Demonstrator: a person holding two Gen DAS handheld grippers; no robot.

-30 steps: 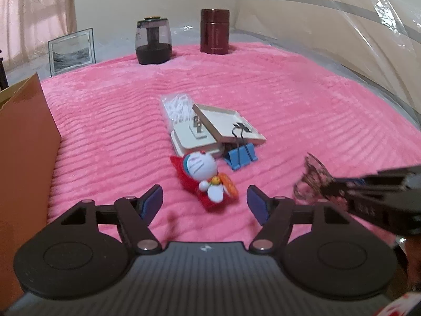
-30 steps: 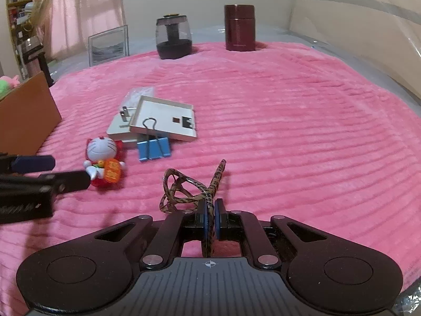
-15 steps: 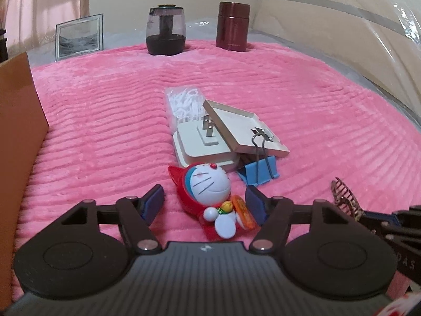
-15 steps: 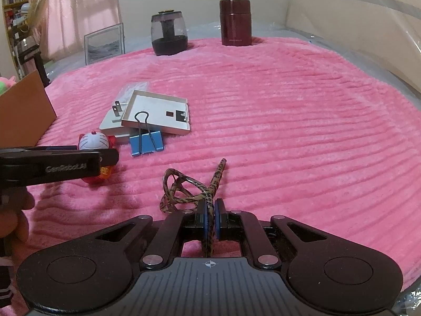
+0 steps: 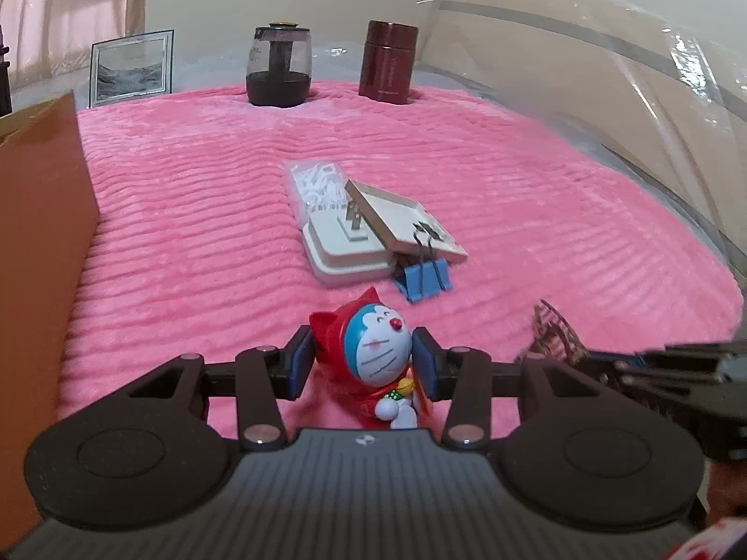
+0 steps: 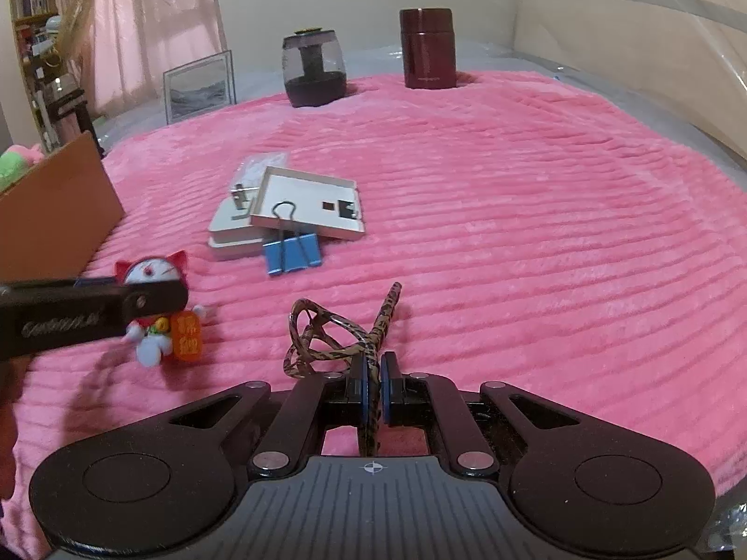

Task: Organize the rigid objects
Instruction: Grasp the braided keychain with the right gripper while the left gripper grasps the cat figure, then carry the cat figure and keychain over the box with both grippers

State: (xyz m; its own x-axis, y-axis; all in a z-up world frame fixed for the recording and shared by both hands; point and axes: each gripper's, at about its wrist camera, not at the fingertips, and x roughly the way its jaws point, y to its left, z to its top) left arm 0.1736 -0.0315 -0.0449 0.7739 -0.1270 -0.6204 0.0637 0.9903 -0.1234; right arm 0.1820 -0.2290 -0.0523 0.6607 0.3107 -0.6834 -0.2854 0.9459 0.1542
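A small blue-and-white cat figurine (image 5: 378,350) in a red hood sits on the pink blanket (image 5: 513,214), between the blue pads of my left gripper (image 5: 363,361). Its jaws are closing, and both pads touch the figurine's head. The right wrist view shows the figurine (image 6: 149,273) at the left, with a left gripper finger (image 6: 93,312) crossing its head. My right gripper (image 6: 372,387) is shut on a leopard-print hair clip (image 6: 327,331), whose loops stick out ahead of the pads. The clip (image 5: 555,331) also shows at the right of the left wrist view.
A white plug adapter (image 5: 345,242), a tilted tin lid (image 5: 401,214), a blue binder clip (image 5: 422,275) and a bag of white bits (image 5: 317,182) lie mid-blanket. A cardboard box (image 5: 37,233) stands left. A dark jar (image 5: 278,70), maroon canister (image 5: 386,63) and picture frame (image 5: 133,67) stand behind.
My left gripper moved forward around the figurine and its jaws closed from wide apart onto its head. The figurine went from lying to nearly upright. The right gripper kept still with the clip.
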